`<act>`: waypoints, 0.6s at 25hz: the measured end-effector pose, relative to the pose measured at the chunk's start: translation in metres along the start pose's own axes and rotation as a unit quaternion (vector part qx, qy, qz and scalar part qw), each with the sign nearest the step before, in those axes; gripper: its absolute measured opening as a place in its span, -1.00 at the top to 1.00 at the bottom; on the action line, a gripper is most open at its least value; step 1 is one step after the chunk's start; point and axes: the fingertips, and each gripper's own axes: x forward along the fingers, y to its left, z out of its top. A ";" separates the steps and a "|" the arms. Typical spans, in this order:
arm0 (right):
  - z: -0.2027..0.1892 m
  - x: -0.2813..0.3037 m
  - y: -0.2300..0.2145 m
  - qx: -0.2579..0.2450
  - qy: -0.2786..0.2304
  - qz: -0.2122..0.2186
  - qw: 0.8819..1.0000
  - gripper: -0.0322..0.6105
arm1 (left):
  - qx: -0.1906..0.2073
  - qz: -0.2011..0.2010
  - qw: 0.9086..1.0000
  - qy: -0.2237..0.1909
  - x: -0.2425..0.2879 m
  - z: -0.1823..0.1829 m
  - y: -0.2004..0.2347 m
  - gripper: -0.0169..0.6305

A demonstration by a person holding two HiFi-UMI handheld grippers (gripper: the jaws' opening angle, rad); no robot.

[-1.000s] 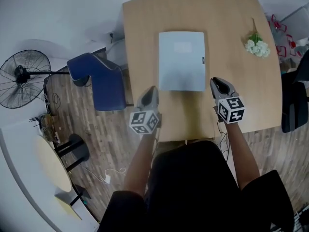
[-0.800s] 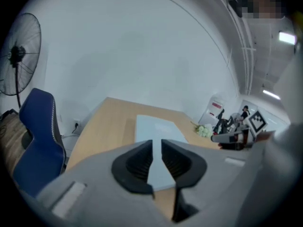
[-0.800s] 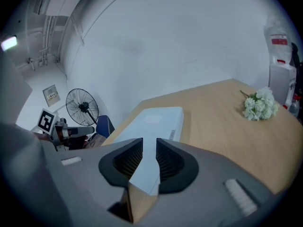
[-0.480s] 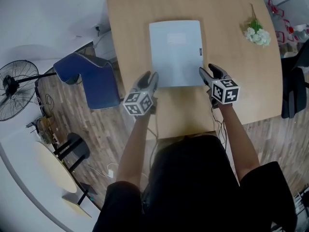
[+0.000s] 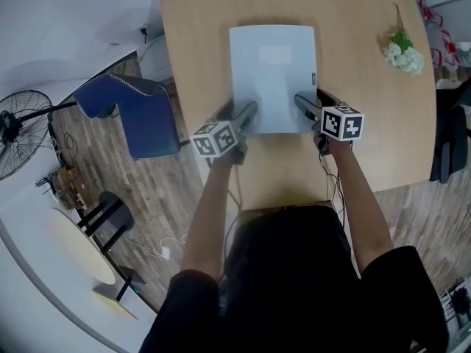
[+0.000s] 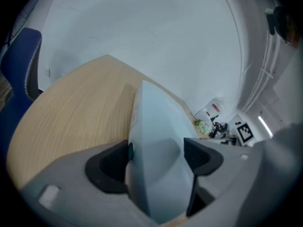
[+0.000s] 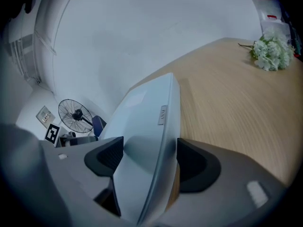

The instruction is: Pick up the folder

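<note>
Off the table's left edge stands a blue chair, well clear of the work. Toward the near edge of the table, the left gripper has its jaws opening. They are spread around the near left corner of the folder, which sits between the pads but is not yet pinched. The folder lies flat on the wood about midway across, its long sides running toward the far edge. At its near right corner the right gripper is likewise opening, with that corner between its pads and no squeeze on it. The main risk, as I judge it, is that a jaw rides over the top cover instead of getting under the whole thickness. Then only the cover would lift and the folder would flop open. If one side closes before the other, the folder could twist or skid toward the far edge. A shallow bite on a slick corner may also let it slip out during the lift. A sprig of white flowers near the far right corner lies well apart and seems safe.
</note>
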 end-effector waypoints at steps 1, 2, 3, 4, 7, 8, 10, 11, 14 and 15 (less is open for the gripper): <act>0.000 0.003 0.000 -0.002 0.004 0.002 1.000 -0.21 | -0.001 -0.001 1.000 0.006 0.002 -0.002 0.001 -0.19; 0.000 0.005 0.000 -0.002 0.009 0.005 1.000 -0.22 | 0.000 0.000 1.000 0.009 0.004 -0.003 0.001 -0.20; 0.000 0.007 -0.001 -0.001 0.012 0.007 1.000 -0.24 | 0.000 0.001 1.000 0.010 0.005 -0.003 0.002 -0.20; 0.000 0.008 -0.001 0.001 0.016 0.008 1.000 -0.25 | 0.001 0.002 1.000 0.011 0.005 -0.003 0.003 -0.20; -0.002 0.010 -0.002 0.010 0.022 0.011 1.000 -0.27 | -0.007 0.001 1.000 0.023 0.009 -0.006 0.007 -0.23; -0.003 0.011 -0.003 0.013 0.022 0.011 1.000 -0.28 | -0.016 -0.003 0.999 0.028 0.011 -0.008 0.008 -0.23; -0.003 0.012 -0.003 0.019 0.019 0.015 1.000 -0.29 | -0.032 -0.010 0.999 0.033 0.015 -0.009 0.009 -0.24; -0.003 0.013 -0.003 0.022 0.017 0.018 0.999 -0.30 | -0.036 -0.013 0.999 0.033 0.016 -0.009 0.009 -0.25; -0.002 0.013 -0.003 0.023 0.011 0.026 0.999 -0.30 | -0.034 -0.013 0.999 0.030 0.016 -0.007 0.007 -0.24; -0.002 0.012 -0.003 0.023 0.009 0.028 0.999 -0.29 | -0.030 -0.011 0.999 0.027 0.015 -0.007 0.006 -0.23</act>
